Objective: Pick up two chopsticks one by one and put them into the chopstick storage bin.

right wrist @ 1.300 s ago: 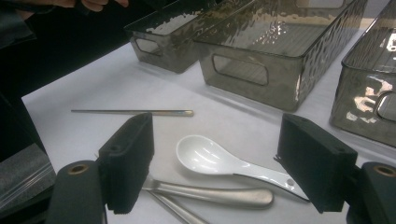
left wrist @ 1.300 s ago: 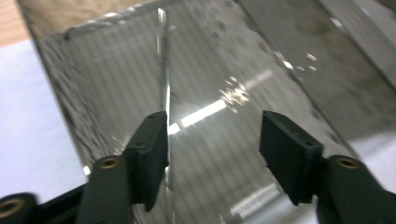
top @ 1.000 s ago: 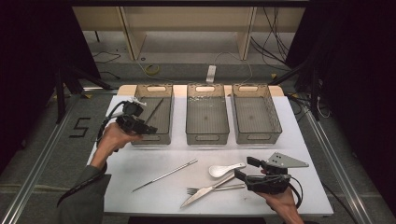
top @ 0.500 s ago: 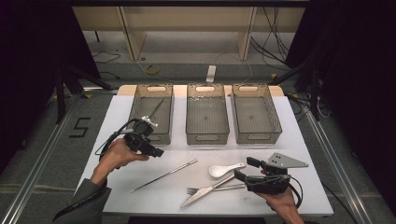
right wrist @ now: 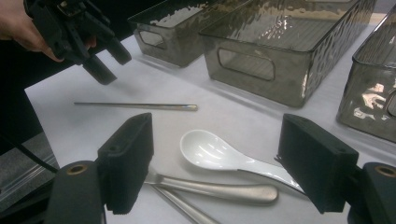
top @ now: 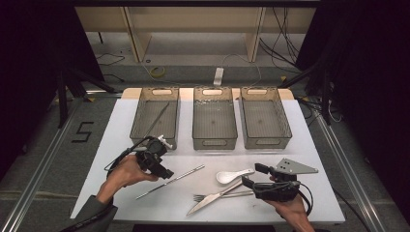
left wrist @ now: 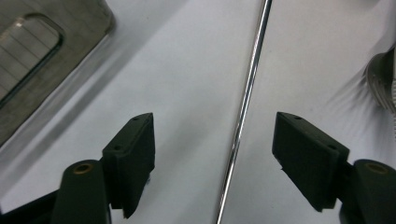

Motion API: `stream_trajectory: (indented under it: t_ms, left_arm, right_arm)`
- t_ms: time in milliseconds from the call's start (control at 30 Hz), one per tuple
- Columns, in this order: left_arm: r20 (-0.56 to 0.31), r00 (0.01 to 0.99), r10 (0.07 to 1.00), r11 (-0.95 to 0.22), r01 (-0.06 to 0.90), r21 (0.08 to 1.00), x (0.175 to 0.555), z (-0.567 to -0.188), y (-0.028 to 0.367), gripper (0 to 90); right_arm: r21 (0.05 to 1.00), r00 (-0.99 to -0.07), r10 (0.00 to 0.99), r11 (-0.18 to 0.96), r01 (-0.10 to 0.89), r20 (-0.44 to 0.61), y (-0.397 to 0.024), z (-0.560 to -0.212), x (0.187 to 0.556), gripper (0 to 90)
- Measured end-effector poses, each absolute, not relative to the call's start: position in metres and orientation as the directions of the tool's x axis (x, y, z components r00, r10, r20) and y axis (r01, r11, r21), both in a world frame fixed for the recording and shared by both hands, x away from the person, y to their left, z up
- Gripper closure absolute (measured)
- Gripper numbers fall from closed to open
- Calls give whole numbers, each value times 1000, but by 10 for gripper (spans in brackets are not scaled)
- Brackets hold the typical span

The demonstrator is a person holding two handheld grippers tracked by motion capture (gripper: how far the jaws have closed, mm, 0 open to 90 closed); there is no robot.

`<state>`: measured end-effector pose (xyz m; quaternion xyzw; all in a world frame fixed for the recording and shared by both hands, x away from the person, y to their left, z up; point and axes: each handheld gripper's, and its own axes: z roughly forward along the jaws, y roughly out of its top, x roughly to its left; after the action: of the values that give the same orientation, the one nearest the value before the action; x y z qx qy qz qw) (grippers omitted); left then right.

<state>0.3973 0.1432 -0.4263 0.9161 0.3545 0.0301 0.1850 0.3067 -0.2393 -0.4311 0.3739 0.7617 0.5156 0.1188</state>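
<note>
Since a second ago the left claw (top: 164, 171) has come away from the left bin (top: 155, 116) and down toward the near part of the table (top: 111, 145), and it now hangs over the metal chopstick (top: 170, 181). Its jaws have just been closing a little, yet they stand apart, one on each side of the chopstick, and no pad touches it. The right claw (top: 249, 180) has kept its place, jaws wide apart and holding nothing.

The chopstick lies flat on the white table in front of the left bin, slanting from near left to far right. In the left gripper view it runs as a thin bright line between the two black jaws.

To the right of the chopstick lie a white spoon (top: 231, 176), a fork (top: 220, 196) and a knife (top: 212, 198), close together just ahead of the right claw. Three clear bins stand in a row at the far side: the left bin, a middle bin (top: 214, 118) and a right bin (top: 265, 117). A second thin metal stick (top: 157, 118) leans inside the left bin.

The left hand (top: 126, 171) covers the back of its claw. In the left gripper view the fork's tines (left wrist: 380, 81) are cut off at the right edge and blurred. The knife and fork overlap, so their handles are hard to tell apart.
</note>
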Motion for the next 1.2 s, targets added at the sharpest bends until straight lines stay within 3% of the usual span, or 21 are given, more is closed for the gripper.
stream_trajectory:
  t_ms: [333, 667, 1200]
  left_arm:
    - [-88, 790, 607, -745, 604, 282, 392, -444, 135, 479]
    - [-97, 797, 596, -757, 598, 263, 392, -452, 131, 638]
    - [-77, 818, 569, -788, 570, 233, 392, -460, 125, 781]
  right_arm:
    - [872, -695, 689, 195, 449, 204, -238, -432, 307, 276]
    - [871, -696, 688, 197, 451, 205, -238, -433, 307, 277]
    - [870, -696, 688, 197, 453, 206, -238, -433, 307, 277]
